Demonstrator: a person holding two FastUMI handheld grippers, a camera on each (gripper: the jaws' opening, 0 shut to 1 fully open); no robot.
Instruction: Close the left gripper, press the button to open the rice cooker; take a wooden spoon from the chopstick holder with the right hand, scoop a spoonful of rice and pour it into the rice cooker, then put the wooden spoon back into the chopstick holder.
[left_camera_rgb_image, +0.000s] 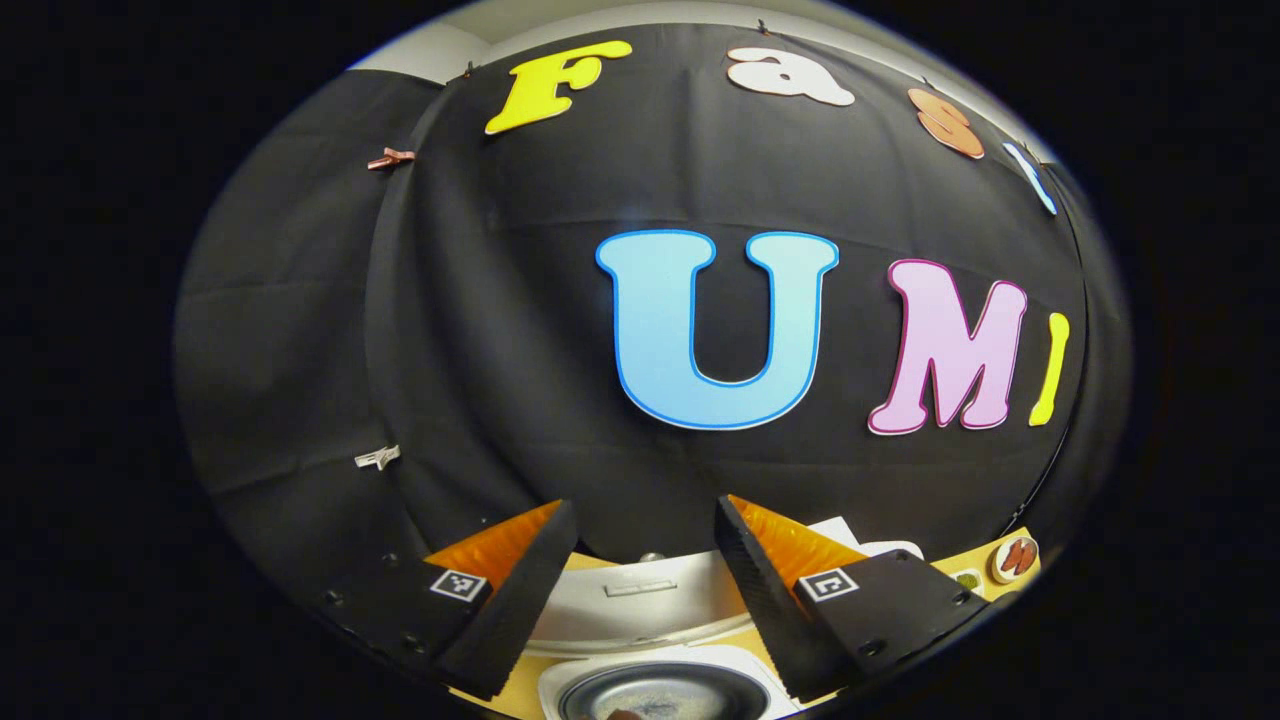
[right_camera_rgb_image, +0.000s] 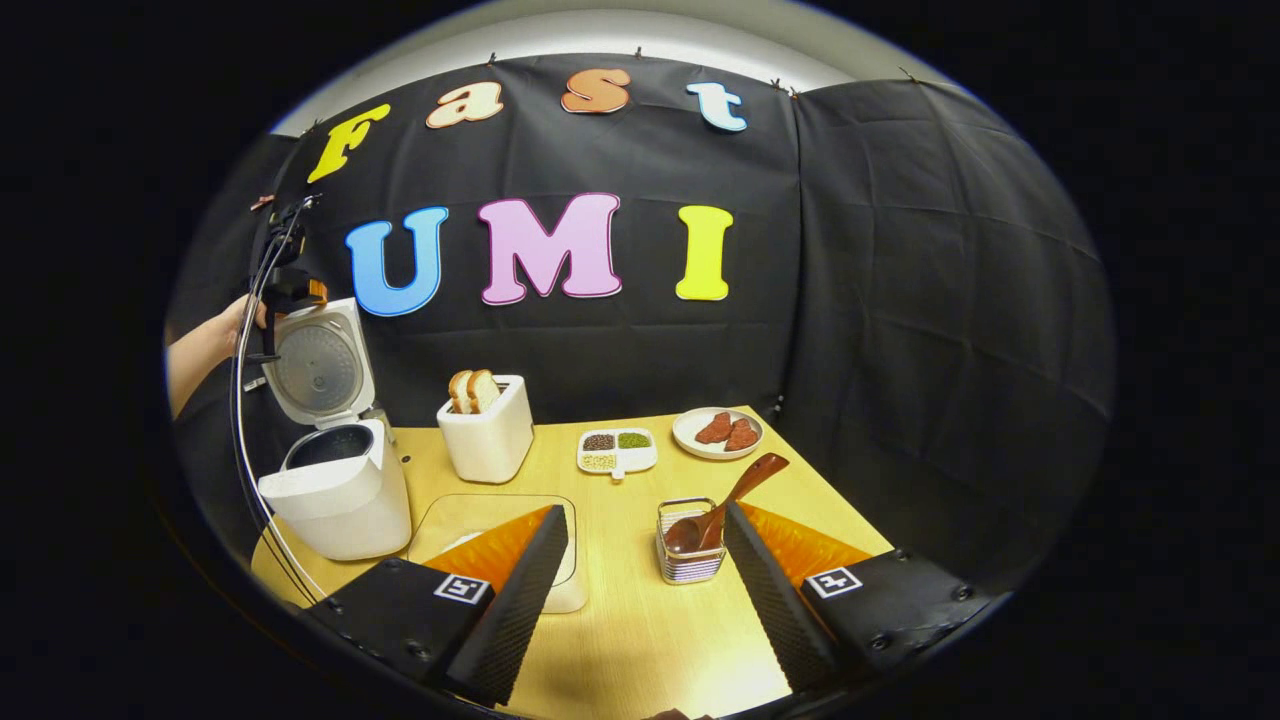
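The wooden table (right_camera_rgb_image: 640, 620) is taking up the lower centre of the right gripper view, with bare top lying between the rice cooker (right_camera_rgb_image: 335, 480), lid standing open at the left edge, and the chopstick holder (right_camera_rgb_image: 690, 555) holding the wooden spoon (right_camera_rgb_image: 725, 500) at lower centre. A hand (right_camera_rgb_image: 235, 320) is reaching in at upper left behind the lid. The right gripper (right_camera_rgb_image: 645, 560) is hovering low with fingers spread and empty, while the left gripper (left_camera_rgb_image: 645, 590) is spread wide over the cooker's open pot.

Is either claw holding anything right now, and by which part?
Nothing is held. The right claw is open over the table, short of the brown wooden spoon in the wire holder. The left claw is open too.
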